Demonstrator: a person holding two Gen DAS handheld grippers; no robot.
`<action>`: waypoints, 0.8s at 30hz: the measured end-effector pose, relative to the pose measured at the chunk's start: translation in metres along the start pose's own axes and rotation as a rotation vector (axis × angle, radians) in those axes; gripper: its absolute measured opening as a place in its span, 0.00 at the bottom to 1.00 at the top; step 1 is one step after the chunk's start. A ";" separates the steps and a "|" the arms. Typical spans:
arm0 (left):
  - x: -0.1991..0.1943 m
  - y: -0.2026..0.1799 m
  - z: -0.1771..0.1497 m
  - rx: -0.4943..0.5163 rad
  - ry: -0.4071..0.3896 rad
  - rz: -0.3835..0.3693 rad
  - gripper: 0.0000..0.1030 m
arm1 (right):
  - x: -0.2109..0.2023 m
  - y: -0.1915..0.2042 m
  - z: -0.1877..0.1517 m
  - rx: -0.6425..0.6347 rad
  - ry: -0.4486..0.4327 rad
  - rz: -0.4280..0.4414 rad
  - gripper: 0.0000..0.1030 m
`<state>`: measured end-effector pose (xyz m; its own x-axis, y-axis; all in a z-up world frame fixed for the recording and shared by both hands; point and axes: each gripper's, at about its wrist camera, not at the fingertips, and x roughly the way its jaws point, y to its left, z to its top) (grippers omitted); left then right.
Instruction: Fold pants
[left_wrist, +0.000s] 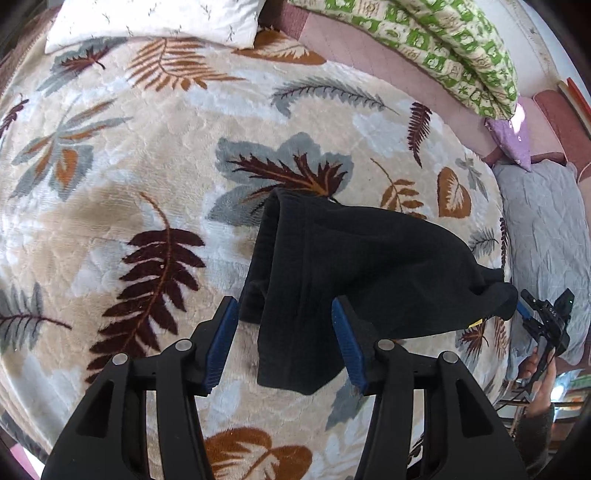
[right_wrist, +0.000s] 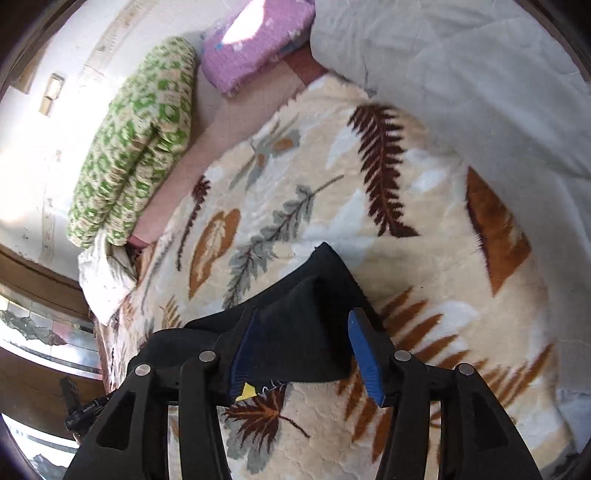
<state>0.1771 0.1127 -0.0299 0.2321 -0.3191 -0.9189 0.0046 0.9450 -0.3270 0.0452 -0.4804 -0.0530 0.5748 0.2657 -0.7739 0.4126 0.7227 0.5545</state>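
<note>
The black pants lie folded in a compact bundle on the cream leaf-print blanket. My left gripper is open, its blue pads either side of the bundle's near corner, not clamping it. In the right wrist view the pants lie between the blue pads of my right gripper, which is open; a small yellow tag shows at the hem. The right gripper also appears in the left wrist view at the pants' far right end.
A white pillow lies at the head of the bed. A green-patterned folded quilt, a purple cushion and a grey quilt lie along the far and right sides. The blanket's edge drops off near the right gripper.
</note>
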 end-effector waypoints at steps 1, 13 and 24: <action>0.003 0.001 0.002 -0.005 0.009 -0.005 0.50 | 0.007 0.002 0.002 0.001 0.013 -0.005 0.51; 0.027 0.007 0.023 -0.036 0.078 -0.082 0.51 | 0.048 0.018 0.008 0.007 0.101 0.076 0.51; 0.008 -0.007 0.040 -0.116 -0.043 -0.145 0.14 | 0.042 0.057 0.016 -0.254 0.102 -0.061 0.09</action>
<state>0.2182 0.1068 -0.0264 0.2784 -0.4459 -0.8507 -0.0708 0.8737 -0.4812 0.1038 -0.4381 -0.0494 0.4753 0.2706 -0.8372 0.2462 0.8726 0.4219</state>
